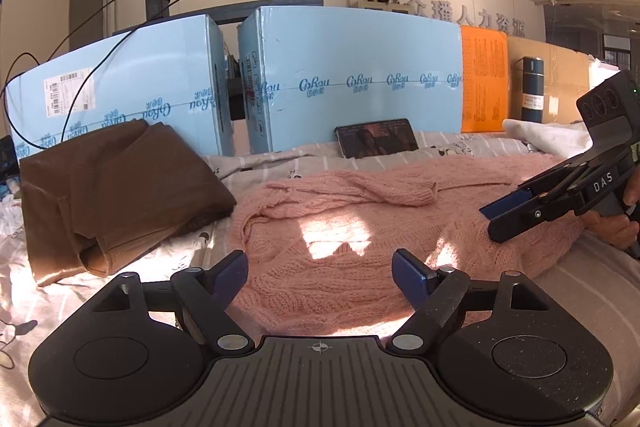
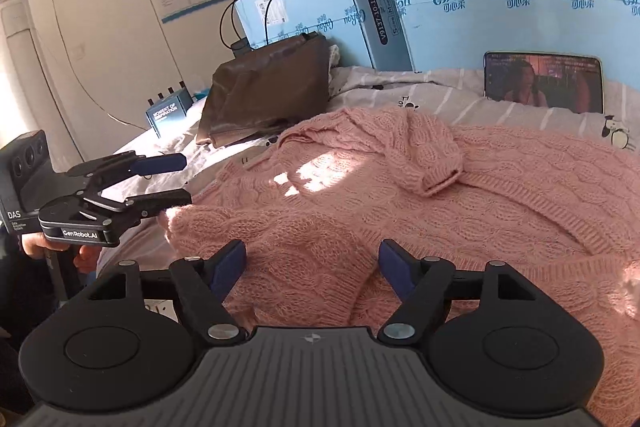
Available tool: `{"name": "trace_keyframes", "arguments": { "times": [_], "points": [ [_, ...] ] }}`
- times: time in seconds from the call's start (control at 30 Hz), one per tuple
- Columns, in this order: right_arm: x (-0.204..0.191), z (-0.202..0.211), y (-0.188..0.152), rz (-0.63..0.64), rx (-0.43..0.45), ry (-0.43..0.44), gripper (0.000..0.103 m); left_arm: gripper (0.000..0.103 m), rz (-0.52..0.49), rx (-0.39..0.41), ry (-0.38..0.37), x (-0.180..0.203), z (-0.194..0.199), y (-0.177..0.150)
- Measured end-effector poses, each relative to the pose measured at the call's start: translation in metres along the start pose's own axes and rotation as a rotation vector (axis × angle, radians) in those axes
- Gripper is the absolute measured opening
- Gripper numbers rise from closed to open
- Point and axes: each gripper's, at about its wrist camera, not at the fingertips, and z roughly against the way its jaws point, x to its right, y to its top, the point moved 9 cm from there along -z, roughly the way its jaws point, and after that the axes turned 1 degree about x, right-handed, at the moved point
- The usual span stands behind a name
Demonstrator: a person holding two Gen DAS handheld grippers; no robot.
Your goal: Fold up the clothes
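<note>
Gaping wide, L gripper [image 1: 320, 275] has both blue-padded fingers [image 1: 230, 277] spread apart w/ nothing between them, poised just over the near edge of the pink cable-knit sweater [image 1: 360, 223]. R gripper [image 2: 312, 267] is likewise spread, pads apart, over the sweater's [image 2: 440, 195] near hem; whether the fingertips touch the knit can't be told. From the R wrist view the L gripper [image 2: 176, 181] shows side-on at the sweater's left corner, one finger above and one level w/ the knit edge, nothing pinched. From the L wrist view the R gripper [image 1: 504, 205] is seen at the right side, held by a hand [image 1: 612, 227], fingers slightly apart over the knit.

Sweater lies spread across a striped bedsheet [image 1: 260, 167], one sleeve [image 2: 424, 155] folded back across the chest, sun patch in the middle. A folded brown garment [image 1: 116, 195] sits to the left, beside the sweater, touching or not unclear. Behind: a phone [image 1: 376, 138] w/ lit screen propped against light-blue cartons [image 1: 352, 67], an orange panel [image 1: 482, 83], a dark flask [image 1: 530, 89].
</note>
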Motion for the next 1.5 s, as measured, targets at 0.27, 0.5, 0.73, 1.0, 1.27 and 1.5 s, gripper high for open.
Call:
{"name": "trace_keyframes", "arguments": {
  "times": [0.27,0.5,0.73,1.0,1.27,1.5],
  "points": [
    [-0.013,0.008,0.001,0.030,0.062,0.069,0.013,0.095,-0.038,0.056,-0.147,0.019,0.015,0.002],
    [-0.011,0.032,0.005,0.058,0.086,-0.069,0.013,0.095,-0.096,-0.021,0.028,0.015,-0.035,0.002],
    [0.013,0.038,-0.012,0.092,0.033,-0.304,0.067,0.096,-0.281,-0.075,0.071,0.034,-0.061,0.001],
    [0.033,0.012,-0.023,0.135,-0.045,-0.414,0.066,0.097,-0.281,-0.126,0.037,0.033,-0.071,-0.006],
    [0.036,0.006,0.033,0.160,0.086,-0.416,0.063,0.097,0.085,0.028,-0.034,-0.001,-0.095,0.078],
    [0.050,-0.064,0.044,0.228,-0.050,-0.375,0.028,0.097,0.653,-0.109,-0.364,-0.018,-0.186,0.072]
  ]
}}
